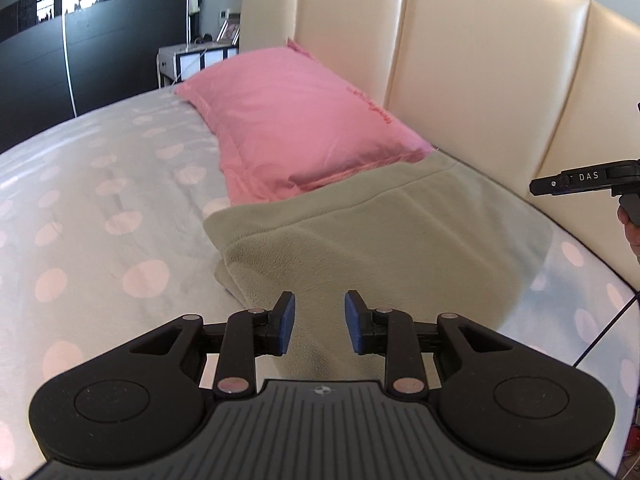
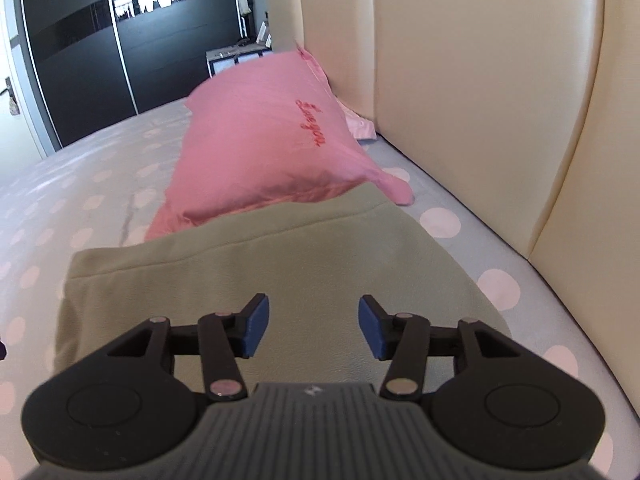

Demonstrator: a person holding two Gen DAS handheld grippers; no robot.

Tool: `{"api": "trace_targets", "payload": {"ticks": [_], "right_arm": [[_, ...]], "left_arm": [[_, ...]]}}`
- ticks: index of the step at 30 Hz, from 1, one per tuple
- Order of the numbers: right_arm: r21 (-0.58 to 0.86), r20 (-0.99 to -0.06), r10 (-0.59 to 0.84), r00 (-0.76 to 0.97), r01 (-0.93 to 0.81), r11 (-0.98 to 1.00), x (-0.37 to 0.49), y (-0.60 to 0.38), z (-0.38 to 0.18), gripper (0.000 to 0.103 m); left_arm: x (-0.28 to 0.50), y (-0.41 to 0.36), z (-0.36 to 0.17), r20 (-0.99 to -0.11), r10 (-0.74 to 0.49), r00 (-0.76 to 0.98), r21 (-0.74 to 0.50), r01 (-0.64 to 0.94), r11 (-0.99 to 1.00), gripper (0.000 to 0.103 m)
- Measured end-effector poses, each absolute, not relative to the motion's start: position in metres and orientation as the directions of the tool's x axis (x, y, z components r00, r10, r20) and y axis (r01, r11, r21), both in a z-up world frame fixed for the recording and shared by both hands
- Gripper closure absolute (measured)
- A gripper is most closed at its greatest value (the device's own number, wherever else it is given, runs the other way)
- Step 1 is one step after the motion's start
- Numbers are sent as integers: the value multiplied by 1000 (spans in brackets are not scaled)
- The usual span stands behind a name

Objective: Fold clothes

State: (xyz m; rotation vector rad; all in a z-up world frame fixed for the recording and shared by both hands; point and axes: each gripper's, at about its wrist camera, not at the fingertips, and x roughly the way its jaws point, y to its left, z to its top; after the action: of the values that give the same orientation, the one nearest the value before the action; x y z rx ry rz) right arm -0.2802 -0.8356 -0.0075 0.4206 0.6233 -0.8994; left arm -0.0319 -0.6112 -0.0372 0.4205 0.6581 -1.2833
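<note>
I am working in a home bedroom. A bed with a polka-dot sheet and a pink pillow sits against a cream padded headboard. A dark sliding-door wardrobe and a small white bedside table stand beyond.

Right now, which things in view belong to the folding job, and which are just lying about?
Part of the job:
- green fleece garment, lying on the bed
- left gripper, open, empty
- right gripper, open, empty

Lying about:
- pink pillow, its near edge under the garment
- polka-dot bedsheet
- cream headboard
- dark wardrobe
- bedside table
</note>
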Motion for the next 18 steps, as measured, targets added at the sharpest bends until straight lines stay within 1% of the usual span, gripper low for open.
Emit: {"api": "trace_targets", "payload": {"ticks": [3,5,10,14,18], "right_arm": [[90,-635,-592,496,808,582,-282,-808,11,43],[95,-619,-592,517,797,597,-283,-788,22,43],[101,-573,-589,570,762,639,-286,-734,48,43],[114,-547,-589,595,750,652,-294,-685,64,42],[117,-527,-597,605,748,654,-306,-631,82,41]], "left_arm": [[-41,-589,-18,-635,-755,160,-46,969,244,70],[-48,-572,-6,-614,-769,178,-28,969,247,63],[-64,-532,19,-578,-787,216,18,967,252,63],[-76,-502,36,-545,-812,212,18,970,241,63],[-88,-477,47,-539,-819,199,11,973,230,63]]}}
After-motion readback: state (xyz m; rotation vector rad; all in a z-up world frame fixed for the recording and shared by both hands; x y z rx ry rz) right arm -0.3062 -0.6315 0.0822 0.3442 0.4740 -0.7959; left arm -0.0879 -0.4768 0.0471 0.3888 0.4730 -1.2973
